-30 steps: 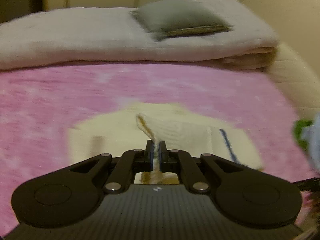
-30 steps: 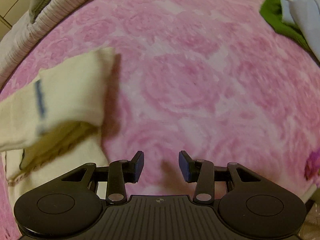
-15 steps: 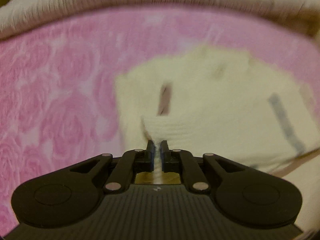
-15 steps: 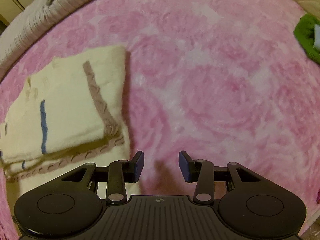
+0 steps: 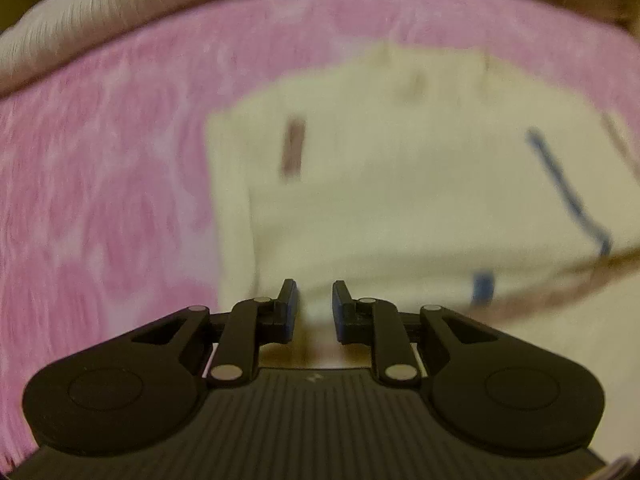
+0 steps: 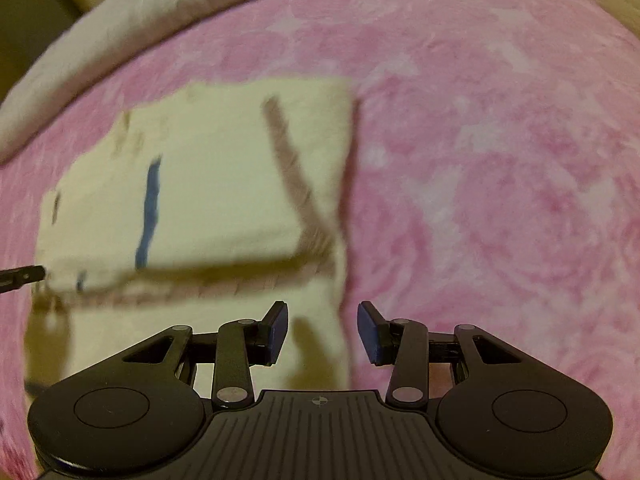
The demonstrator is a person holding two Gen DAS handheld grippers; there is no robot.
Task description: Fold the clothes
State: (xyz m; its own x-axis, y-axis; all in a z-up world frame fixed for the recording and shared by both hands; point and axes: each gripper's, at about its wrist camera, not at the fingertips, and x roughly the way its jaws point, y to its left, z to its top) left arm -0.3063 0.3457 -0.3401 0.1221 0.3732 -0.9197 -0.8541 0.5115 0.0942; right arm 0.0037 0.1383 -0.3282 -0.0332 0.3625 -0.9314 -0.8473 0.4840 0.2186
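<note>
A cream garment (image 5: 400,200) with a blue stripe (image 5: 560,184) and brown trim lies folded on the pink blanket (image 5: 100,200). My left gripper (image 5: 314,306) points down at the garment's near edge. Its jaws are opening, and a strip of cream cloth shows in the gap without the pads pressing on it. In the right wrist view the same garment (image 6: 224,184) lies left of centre. My right gripper (image 6: 322,330) hangs open above its right edge, with nothing gripped. A black tip of the left gripper (image 6: 22,278) shows at the garment's left side.
A pale ribbed blanket (image 5: 160,4) is rolled along the far side of the bed (image 6: 100,52). To the right of the garment the pink blanket (image 6: 500,180) stretches on. A dark gap and pale furniture show at the upper left of the right wrist view.
My left gripper came down onto the garment and its jaws parted, letting go of the cloth flap. My right gripper shifted left over the garment's right edge, jaws unchanged.
</note>
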